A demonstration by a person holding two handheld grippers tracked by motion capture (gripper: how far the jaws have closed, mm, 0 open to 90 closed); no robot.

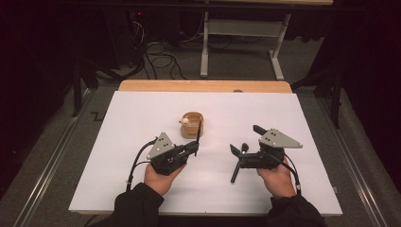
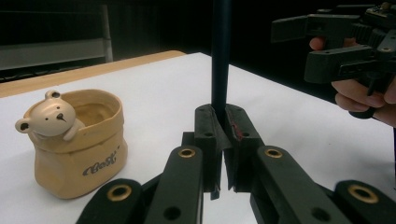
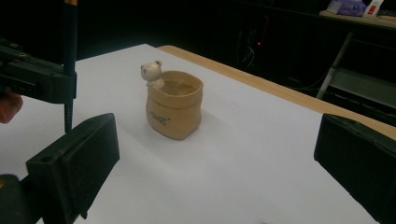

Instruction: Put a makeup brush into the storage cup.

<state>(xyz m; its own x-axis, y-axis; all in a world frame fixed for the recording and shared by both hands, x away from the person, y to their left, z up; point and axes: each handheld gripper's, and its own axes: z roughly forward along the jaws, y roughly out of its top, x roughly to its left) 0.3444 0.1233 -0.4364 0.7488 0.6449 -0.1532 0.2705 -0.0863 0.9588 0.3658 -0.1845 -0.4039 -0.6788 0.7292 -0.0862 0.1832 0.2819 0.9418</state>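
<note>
Black pen (image 2: 220, 51) stands upright, pinched in my left claw (image 2: 219, 140) beside the pot (image 2: 79, 149), ready to drop in; my right claw (image 3: 210, 177) gapes empty.

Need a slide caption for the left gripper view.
Left gripper clamps an upright dark pencil beside the bear-faced pot.

Both my sleeves are black, ending at the wrists. My left gripper (image 1: 196, 142) is a black block with a grey three-cornered plate on top, dotted with small dark screw holes, and a black cable looping back from it toward my sleeve. My right gripper (image 1: 242, 149) wears the same grey plate and trails the same cable. Up close, the left gripper's arms are matte black bars with brass-ringed holes, and one pad shows reddish scuffs.
</note>
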